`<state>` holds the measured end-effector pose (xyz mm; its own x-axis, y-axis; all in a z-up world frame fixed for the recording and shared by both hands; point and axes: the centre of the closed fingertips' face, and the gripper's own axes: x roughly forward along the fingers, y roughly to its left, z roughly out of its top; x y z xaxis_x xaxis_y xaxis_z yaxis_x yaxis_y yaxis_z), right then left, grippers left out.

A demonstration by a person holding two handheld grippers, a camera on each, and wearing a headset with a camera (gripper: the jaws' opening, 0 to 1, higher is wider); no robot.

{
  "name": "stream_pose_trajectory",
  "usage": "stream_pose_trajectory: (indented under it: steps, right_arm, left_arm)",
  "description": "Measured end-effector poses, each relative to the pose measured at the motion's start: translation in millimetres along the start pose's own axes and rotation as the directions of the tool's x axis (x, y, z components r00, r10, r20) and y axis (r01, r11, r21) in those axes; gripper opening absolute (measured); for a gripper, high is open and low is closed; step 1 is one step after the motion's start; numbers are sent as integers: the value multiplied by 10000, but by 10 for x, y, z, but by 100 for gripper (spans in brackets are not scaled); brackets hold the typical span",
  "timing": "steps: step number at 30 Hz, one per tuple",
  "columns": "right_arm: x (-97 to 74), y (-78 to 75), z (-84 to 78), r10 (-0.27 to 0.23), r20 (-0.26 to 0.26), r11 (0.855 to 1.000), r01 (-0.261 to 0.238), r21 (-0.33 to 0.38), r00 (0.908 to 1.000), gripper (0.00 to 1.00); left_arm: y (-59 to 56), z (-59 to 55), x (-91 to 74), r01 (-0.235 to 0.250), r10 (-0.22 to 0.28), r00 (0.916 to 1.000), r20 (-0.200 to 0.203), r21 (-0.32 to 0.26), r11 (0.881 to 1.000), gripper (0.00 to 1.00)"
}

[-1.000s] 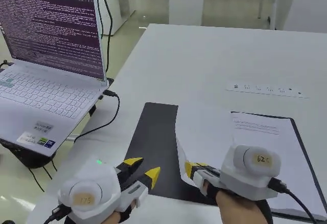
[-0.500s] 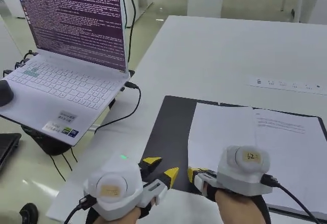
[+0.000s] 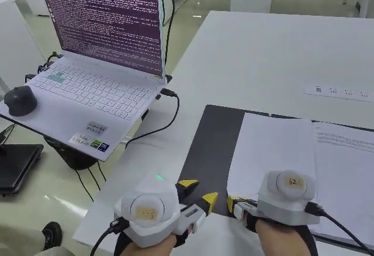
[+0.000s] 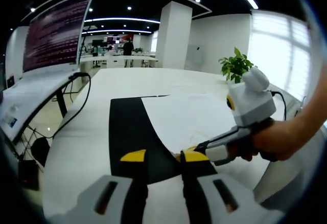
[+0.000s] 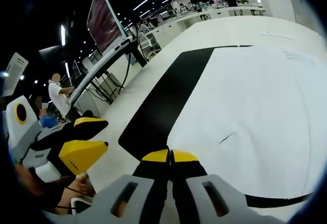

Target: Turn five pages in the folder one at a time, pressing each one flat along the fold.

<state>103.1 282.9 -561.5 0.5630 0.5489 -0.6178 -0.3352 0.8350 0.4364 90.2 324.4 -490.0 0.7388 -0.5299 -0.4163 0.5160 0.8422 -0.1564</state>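
The black folder point(image 3: 207, 145) lies open on the white table. A white page point(image 3: 272, 151) rests turned over its left half, almost flat. My right gripper point(image 3: 235, 201) is shut on that page's near left corner; in the right gripper view the jaws point(image 5: 171, 156) meet at the page point(image 5: 255, 101) edge. My left gripper point(image 3: 198, 190) hovers open just left of it, over the near edge of the black cover point(image 4: 127, 127), with nothing between its yellow tips point(image 4: 158, 156). The two grippers sit close together without touching.
An open laptop point(image 3: 105, 45) stands on a raised stand at the left, with a mouse point(image 3: 20, 100) beside it and a black cable point(image 3: 158, 128) trailing toward the folder. A white power strip point(image 3: 345, 92) lies at the far right. A printed sheet point(image 3: 345, 168) fills the folder's right side.
The head camera has swung left and down. The page, curled upward a second ago, has come down nearly flat on the left side, with the right gripper still on its corner.
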Motion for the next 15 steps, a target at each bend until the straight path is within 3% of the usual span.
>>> stream_pose_trajectory:
  steps: [6,11,15]
  right_arm:
    - [-22,70,4,382,199,9991,-379,-191,9991,6]
    - [-197,146,67,752,656,9952,-709,-669,9950,11]
    - [-378,19,99,595,926,9943,-508,-938,9939,10]
  left_arm:
    - [9,-43,48,-1,1,9998,-176,2,10000,25]
    - [-27,-42,154,19,-21,9998,-180,-73,10000,24]
    - [-58,-65,275,68,-71,9997,-236,-101,9999,22]
